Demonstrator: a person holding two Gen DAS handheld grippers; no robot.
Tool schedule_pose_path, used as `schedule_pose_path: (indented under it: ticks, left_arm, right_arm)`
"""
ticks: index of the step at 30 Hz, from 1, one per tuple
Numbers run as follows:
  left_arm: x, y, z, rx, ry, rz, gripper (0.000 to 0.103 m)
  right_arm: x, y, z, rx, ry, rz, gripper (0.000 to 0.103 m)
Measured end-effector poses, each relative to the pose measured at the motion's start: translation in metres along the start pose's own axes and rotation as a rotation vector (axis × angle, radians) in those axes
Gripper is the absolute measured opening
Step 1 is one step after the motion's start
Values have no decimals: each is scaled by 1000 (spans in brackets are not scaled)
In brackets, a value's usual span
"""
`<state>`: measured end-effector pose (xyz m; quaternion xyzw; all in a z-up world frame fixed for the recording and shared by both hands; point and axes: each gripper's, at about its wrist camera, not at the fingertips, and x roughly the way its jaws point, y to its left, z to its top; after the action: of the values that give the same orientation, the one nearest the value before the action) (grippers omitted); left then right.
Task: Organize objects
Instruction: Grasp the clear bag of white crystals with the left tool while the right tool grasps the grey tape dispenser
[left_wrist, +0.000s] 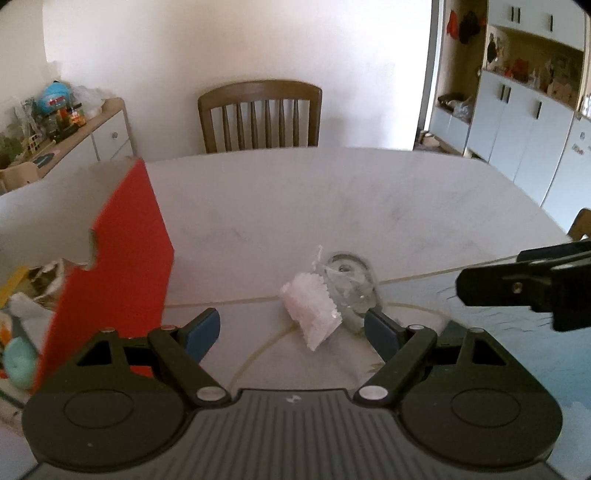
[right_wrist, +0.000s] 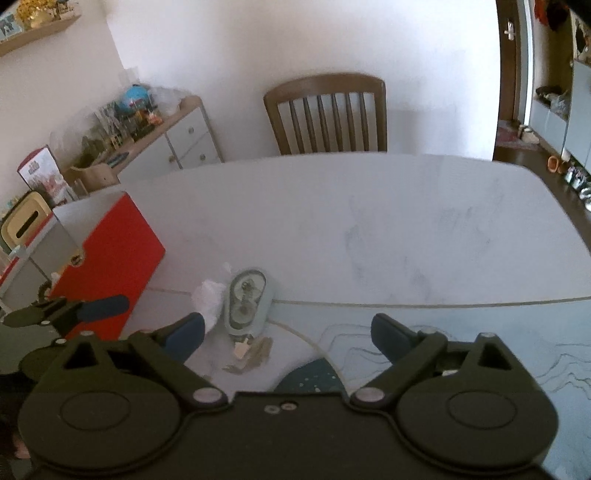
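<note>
A small white plastic packet (left_wrist: 312, 308) lies on the table beside a clear oval case (left_wrist: 349, 288); both also show in the right wrist view as the packet (right_wrist: 208, 299) and the case (right_wrist: 247, 301). A few keys (right_wrist: 251, 354) lie just in front of the case. My left gripper (left_wrist: 291, 326) is open and empty, its jaws on either side of the packet and case, just short of them. My right gripper (right_wrist: 288, 334) is open and empty, a little to the right of the keys. A red and white box (left_wrist: 122, 258) stands open at the left.
The white marble table (left_wrist: 332, 199) has a pale blue patterned mat (right_wrist: 461, 339) at its near side. A wooden chair (left_wrist: 260, 114) stands at the far edge. A sideboard (right_wrist: 177, 136) with clutter is at the left, cabinets (left_wrist: 524, 122) at the right.
</note>
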<state>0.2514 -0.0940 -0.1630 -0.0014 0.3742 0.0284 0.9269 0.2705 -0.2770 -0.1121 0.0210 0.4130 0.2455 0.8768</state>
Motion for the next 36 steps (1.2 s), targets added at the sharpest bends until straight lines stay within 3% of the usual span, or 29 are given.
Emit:
schedule_pose_path:
  ticks: [19,23,25,28,36]
  left_arm:
    - [35,17,0,-104,36,-70,85]
    - [38,23,3,-121,26,-66,74]
    - [41,24,5,-117,38,-50,58]
    - [42,25,4,-109,24,-21,50]
    - [40,35,4,-148,11,35,45]
  right_arm:
    - [36,-11,10,21,51,37,92]
    - [46,-5,13,1,62,55,90]
    - [51,-2,15,0,66,63,89]
    - [57,2,17,-4,67,75,88]
    - [68,17,14,-130,83,97,77]
